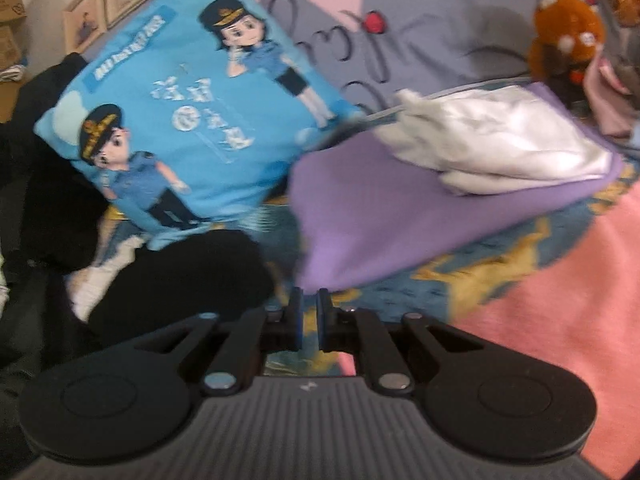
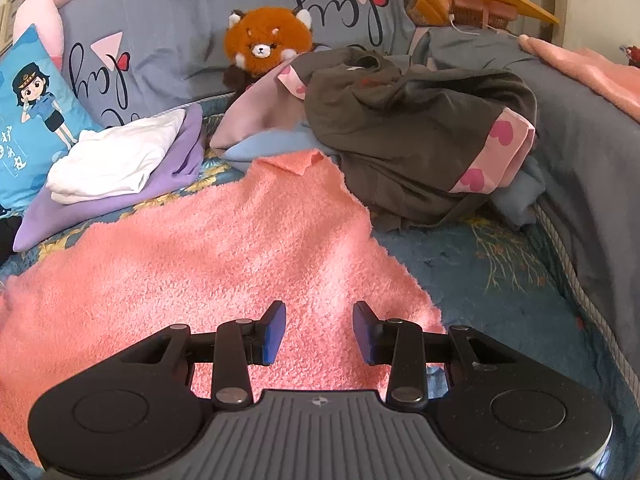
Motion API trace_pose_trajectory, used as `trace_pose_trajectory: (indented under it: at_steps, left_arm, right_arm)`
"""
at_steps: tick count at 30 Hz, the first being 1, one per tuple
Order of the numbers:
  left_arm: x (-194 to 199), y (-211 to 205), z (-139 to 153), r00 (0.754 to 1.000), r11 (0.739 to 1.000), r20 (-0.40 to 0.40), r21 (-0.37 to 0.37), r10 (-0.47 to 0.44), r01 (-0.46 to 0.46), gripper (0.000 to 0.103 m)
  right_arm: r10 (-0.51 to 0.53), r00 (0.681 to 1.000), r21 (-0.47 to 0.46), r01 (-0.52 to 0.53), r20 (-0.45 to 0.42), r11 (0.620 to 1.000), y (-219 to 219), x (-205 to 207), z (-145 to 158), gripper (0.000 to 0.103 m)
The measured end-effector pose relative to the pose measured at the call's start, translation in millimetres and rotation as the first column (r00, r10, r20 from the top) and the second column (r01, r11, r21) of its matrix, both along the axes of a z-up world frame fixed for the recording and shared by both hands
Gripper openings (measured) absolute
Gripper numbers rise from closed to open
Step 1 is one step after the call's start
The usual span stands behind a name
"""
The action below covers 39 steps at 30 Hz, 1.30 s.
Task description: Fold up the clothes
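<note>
Coral fleece garment (image 2: 224, 248) lies spread flat across the bed, filling the middle of the right wrist view; a loose corner flips up at 12 o'clock. Not yet folded, by the look of it.

Right gripper (image 2: 319, 332) hovers low over the garment's near edge, at 6 o'clock in its view, fingers apart, nothing between them. The garment's ragged right edge runs off toward 4 o'clock, just beside the right fingertip.

Left gripper (image 1: 308, 320), in the blurred left wrist view, has its fingers nearly together; a thin gap shows and no cloth is visibly pinched. It sits over the patterned bedsheet (image 1: 460, 280), the coral fabric off at 4 o'clock.

Already folded: a white garment (image 2: 116, 160) stacked on a purple one (image 2: 100, 204), at 10 o'clock. Unfolded heap of brown pyjamas with heart cuffs (image 2: 416, 136) at 1 o'clock. Red panda plush (image 2: 266, 40) and blue cartoon cushion (image 1: 192, 112) behind.

Judgement: the step in hand is starting the fold on the coral piece. Next move calls for each gripper to pinch a near corner, then carry both toward 12 o'clock.
</note>
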<state>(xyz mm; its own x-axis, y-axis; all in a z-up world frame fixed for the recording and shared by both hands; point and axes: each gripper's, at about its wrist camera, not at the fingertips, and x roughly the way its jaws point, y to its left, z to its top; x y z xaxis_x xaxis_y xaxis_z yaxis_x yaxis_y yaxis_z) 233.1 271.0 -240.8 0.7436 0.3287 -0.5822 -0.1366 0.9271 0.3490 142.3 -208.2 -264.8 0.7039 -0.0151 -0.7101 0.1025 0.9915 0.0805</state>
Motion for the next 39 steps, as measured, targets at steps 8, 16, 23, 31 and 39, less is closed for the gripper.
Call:
trace_pose_trajectory:
  at_steps: [8,16,23,31,39]
  left_arm:
    - [-33,14,13,0.996,0.984,-0.055,-0.159,0.068,-0.077,0.036]
    - [-110,1,15,0.988,0.95,-0.151,-0.304,0.02,-0.066,0.064]
    - [-167,-12,-4,0.962,0.948,-0.273,-0.311,-0.021,-0.068,0.073]
    - [-172,-23,-14,0.944,0.962,-0.328,-0.243,0.043,-0.128,0.073]
    - [-176,-24,-11,0.96,0.943,-0.281,-0.322,-0.013,-0.082,0.078]
  right_arm:
    - [-0.013,1.0,0.009,0.013,0.008,1.0,-6,-5,2,0.037]
    - [-0.002,1.0,0.042,0.001,0.02,0.999,-7,-17,3,0.037]
    - [0.025,0.999,0.057,-0.026,0.021,0.998,-1,-27,5,0.037]
    - [0.022,0.999,0.06,-0.025,0.048,0.998,-4,-37,14,0.038]
    - [0.008,1.0,0.069,-0.008,0.007,0.998,-8,-37,5,0.038]
